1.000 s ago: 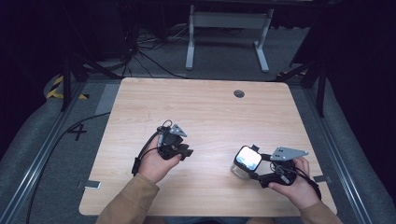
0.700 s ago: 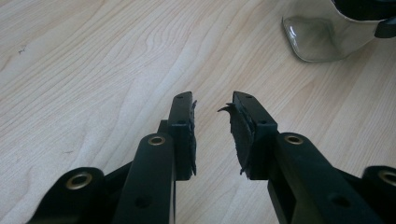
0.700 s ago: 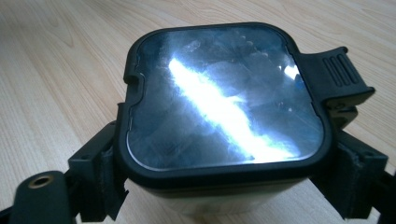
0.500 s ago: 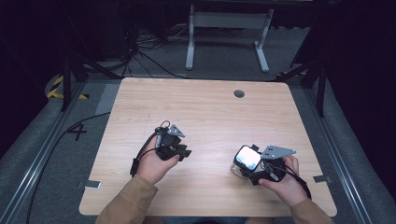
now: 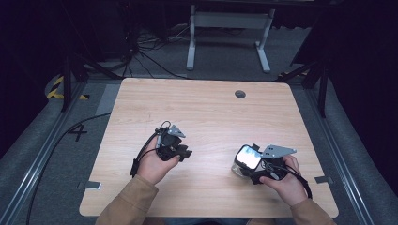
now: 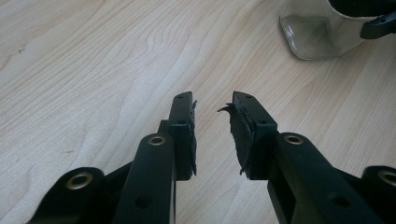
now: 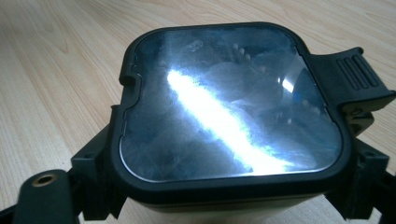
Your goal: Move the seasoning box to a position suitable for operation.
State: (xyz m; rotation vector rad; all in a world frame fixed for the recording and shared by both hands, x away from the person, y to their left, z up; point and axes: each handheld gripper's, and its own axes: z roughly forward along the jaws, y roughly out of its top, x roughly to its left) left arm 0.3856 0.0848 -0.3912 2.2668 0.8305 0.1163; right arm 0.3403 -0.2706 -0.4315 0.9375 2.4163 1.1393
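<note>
A clear container with a black-rimmed see-through lid (image 5: pixel 247 158) stands on the wooden table (image 5: pixel 206 108) at the front right. My right gripper (image 5: pixel 253 174) is shut on it from the near side. In the right gripper view the lid (image 7: pixel 229 107) glares with light, a latch tab (image 7: pixel 348 77) sticks out on its right, and black jaws flank the body below. My left gripper (image 5: pixel 187 152) rests at the front left, held in a hand and pointing right. Its jaws (image 6: pixel 212 105) stand open over bare wood, and the container's clear base (image 6: pixel 317 32) lies ahead of them.
A round cable hole (image 5: pixel 240 93) sits near the table's far edge. Tape strips mark the front corners (image 5: pixel 92 185) (image 5: pixel 324 179). A metal stand (image 5: pixel 225 18) and cables (image 5: pixel 56 140) lie on the dark floor beyond and to the left.
The right hand and its gripper have shifted a little to the left at the container, which stays where it was. The left gripper has not moved.
</note>
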